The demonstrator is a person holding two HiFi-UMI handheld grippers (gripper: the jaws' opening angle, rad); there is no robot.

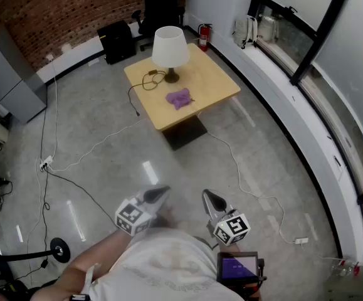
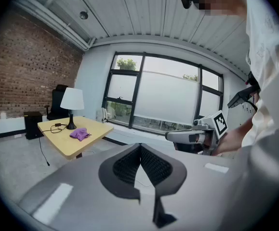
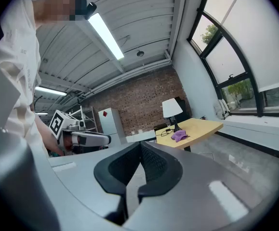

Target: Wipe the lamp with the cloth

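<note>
A lamp (image 1: 170, 47) with a white shade stands on a light wooden table (image 1: 212, 83) far ahead of me. A crumpled purple cloth (image 1: 179, 98) lies on the tabletop just in front of the lamp base. Both grippers are held close to my body, well short of the table. My left gripper (image 1: 158, 194) is shut with nothing in it, and so is my right gripper (image 1: 212, 199). From the left gripper (image 2: 140, 148) the lamp (image 2: 72, 103) and cloth (image 2: 79, 134) look small at the left. From the right gripper (image 3: 140, 146) the lamp (image 3: 172, 110) and cloth (image 3: 179, 135) sit at the right.
A polished concrete floor with trailing cables (image 1: 106, 140) lies between me and the table. A lamp cord (image 1: 148, 80) lies coiled on the tabletop. Beyond stand a black chair (image 1: 160, 2), a black box (image 1: 116, 41), a fire extinguisher (image 1: 204, 36) and a grey cabinet (image 1: 12, 74). Windows (image 1: 331, 61) line the right wall.
</note>
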